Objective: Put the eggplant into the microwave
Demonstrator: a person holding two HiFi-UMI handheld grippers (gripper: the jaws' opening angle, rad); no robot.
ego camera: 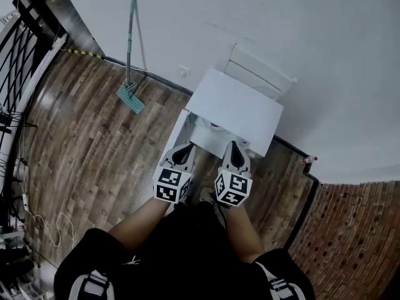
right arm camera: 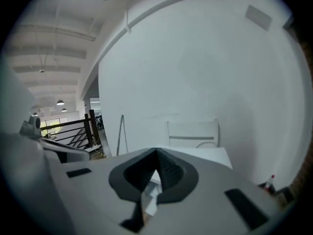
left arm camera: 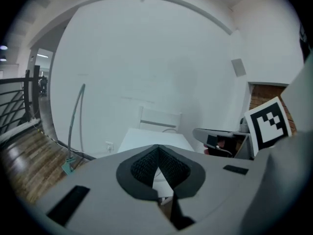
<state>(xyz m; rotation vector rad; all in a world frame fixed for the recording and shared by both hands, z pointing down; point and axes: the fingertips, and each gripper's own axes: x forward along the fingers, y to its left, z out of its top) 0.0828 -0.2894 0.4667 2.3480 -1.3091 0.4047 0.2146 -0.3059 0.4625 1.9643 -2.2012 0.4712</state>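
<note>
The left hand-held gripper [ego camera: 182, 152] is closed on nothing; the right hand-held gripper [ego camera: 234, 152] likewise, both near the white tabletop [ego camera: 234, 108]. No eggplant shows in any view. It likely handles light, firm, slick-skinned; grasp its thick middle.

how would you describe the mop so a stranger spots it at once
Find the white wall where it meets the wood floor. Left of the white table, a pole leans on that wall: the mop. Its flat teal head is the only teal thing there.
</note>
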